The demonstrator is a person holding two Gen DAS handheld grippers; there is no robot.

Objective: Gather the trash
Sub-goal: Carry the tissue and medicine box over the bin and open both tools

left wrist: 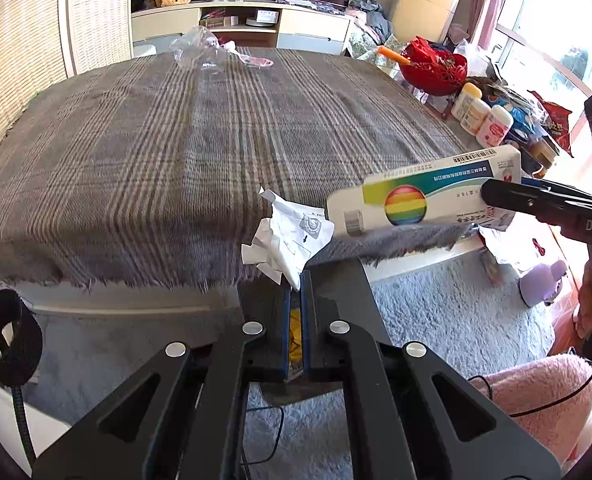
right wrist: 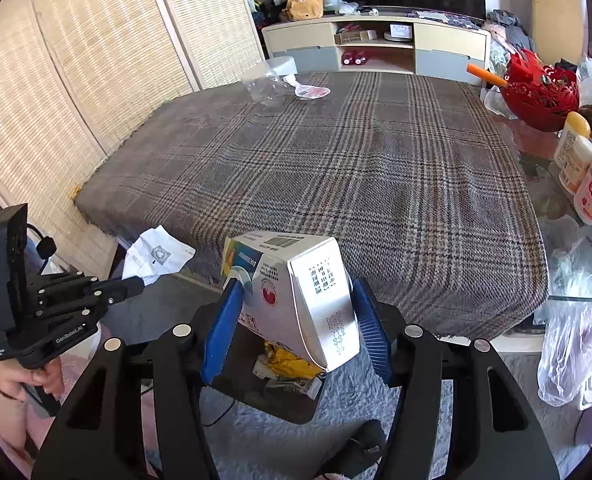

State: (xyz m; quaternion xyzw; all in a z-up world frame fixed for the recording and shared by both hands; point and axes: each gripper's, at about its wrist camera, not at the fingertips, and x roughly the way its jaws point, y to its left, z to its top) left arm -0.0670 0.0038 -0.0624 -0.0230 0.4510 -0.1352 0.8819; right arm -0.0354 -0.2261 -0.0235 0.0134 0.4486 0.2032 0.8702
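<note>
The crumpled white paper [left wrist: 285, 236] is pinched at its lower corner between the blue pads of the left gripper [left wrist: 295, 286], whose fingers are closed on it. It hangs in the air at the near edge of the plaid cloth [left wrist: 199, 132], at roughly 12 o'clock from the gripper's tips. In the right wrist view the same paper [right wrist: 155, 255] shows at about 9 o'clock, held out from the left gripper [right wrist: 135, 285].

The white carton with the rainbow ball [left wrist: 424, 200] sits at 3 o'clock of the paper, gripped at its far end by the right gripper [left wrist: 492, 196]. From the right wrist view, the carton [right wrist: 296, 292] stands between the blue pads [right wrist: 223, 328] of the right gripper [right wrist: 296, 320]; the left pad presses its side, and the fingers close on the box.

Below both grippers lies a dark bin [right wrist: 271, 396] on the pale shaggy rug [left wrist: 436, 312], with yellow and white wrappers [right wrist: 291, 362] inside.

Farther out, at 12 o'clock on the far edge of the cloth, a clear plastic bag [left wrist: 199, 50] lies beside a pink-printed wrapper [left wrist: 255, 60]. At 2 o'clock a red bowl [left wrist: 436, 66] stands near three small bottles [left wrist: 482, 116].
</note>
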